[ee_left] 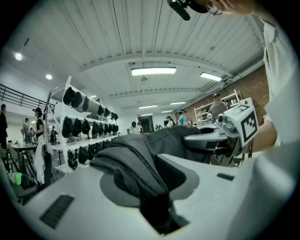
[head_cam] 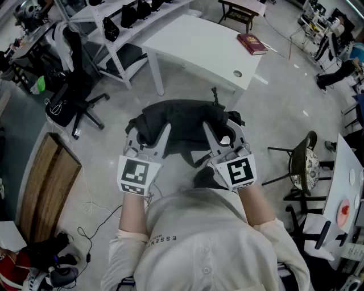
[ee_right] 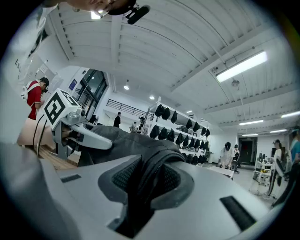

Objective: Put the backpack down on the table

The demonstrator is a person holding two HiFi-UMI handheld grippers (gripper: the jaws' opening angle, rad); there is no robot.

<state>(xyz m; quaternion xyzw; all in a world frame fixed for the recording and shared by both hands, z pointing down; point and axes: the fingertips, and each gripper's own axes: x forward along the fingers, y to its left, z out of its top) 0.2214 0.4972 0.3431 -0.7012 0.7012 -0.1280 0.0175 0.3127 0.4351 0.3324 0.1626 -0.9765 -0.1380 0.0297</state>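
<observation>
Hanging in the air between the two grippers, the backpack (head_cam: 185,128) was held over the floor just in front of the person, short of the white table (head_cam: 193,51) and not yet touching it. A fold of its dark fabric was clamped in the jaws of the left gripper (head_cam: 149,136). Another fold (perhaps a strap, though that could not be told) was pinched the same way in the jaws of the right gripper (head_cam: 224,136). Neither pair was fully closed, since the gap was filled by cloth.

For the step in hand, it was judged that both grips should be kept firm while the bag is carried forward over the near edge. It should then be lowered until its underside is borne by the tabletop, and only then released. The landing place was best chosen on the bare near part, well apart from the red book (head_cam: 251,44) at the far corner. Beyond, a rack of dark bags (head_cam: 128,14) and an office chair (head_cam: 79,96) were seen to the left.
</observation>
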